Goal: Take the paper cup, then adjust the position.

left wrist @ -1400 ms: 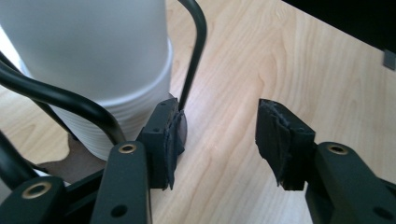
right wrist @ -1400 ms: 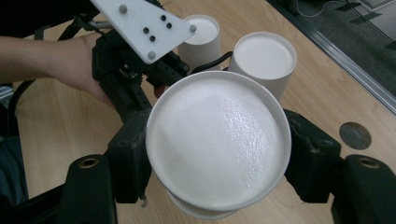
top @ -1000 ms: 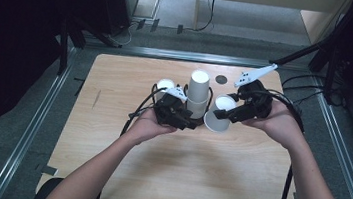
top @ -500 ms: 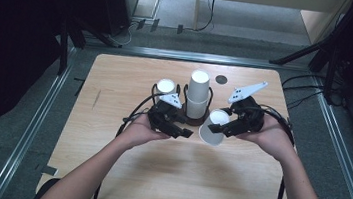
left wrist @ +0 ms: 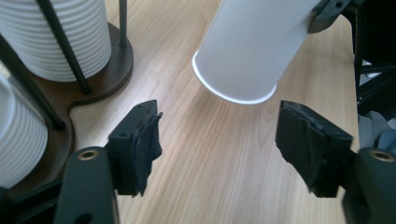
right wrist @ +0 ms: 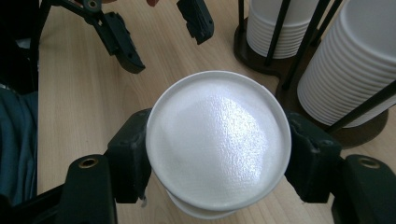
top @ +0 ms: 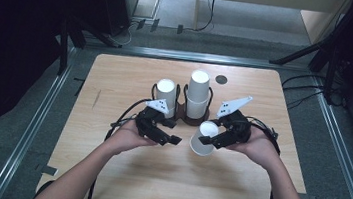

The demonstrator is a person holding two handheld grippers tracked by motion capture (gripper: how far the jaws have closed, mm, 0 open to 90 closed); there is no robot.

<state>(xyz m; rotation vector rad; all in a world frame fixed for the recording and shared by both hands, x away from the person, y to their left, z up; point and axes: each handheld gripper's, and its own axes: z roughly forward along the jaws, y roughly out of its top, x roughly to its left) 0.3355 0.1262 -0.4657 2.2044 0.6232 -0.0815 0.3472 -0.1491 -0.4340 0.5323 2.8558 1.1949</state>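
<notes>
A white paper cup [top: 201, 143] lies tilted in my right gripper [top: 210, 136], bottom up toward the hand and rim down near the table. In the right gripper view both pads press the sides of the cup [right wrist: 217, 140], whose embossed bottom faces the camera. My left gripper [top: 173, 132] hovers just left of it, open, and its jaws have just been opening with nothing between them. In the left gripper view the cup [left wrist: 254, 46] hangs beyond the open pads [left wrist: 145, 140]. Behind stand two cup stacks [top: 166, 94] [top: 198, 93] in a dark wire holder [top: 183, 117].
The wooden table [top: 116, 77] carries a small black disc [top: 221, 79] behind the holder. Metal rails [top: 36, 119] run along both sides of the table. Cables trail from both grippers across the near half of the tabletop.
Both hands have drawn back from the holder toward the near edge. The right gripper has sunk with the cup. The left gripper's jaws stand wider than before.
</notes>
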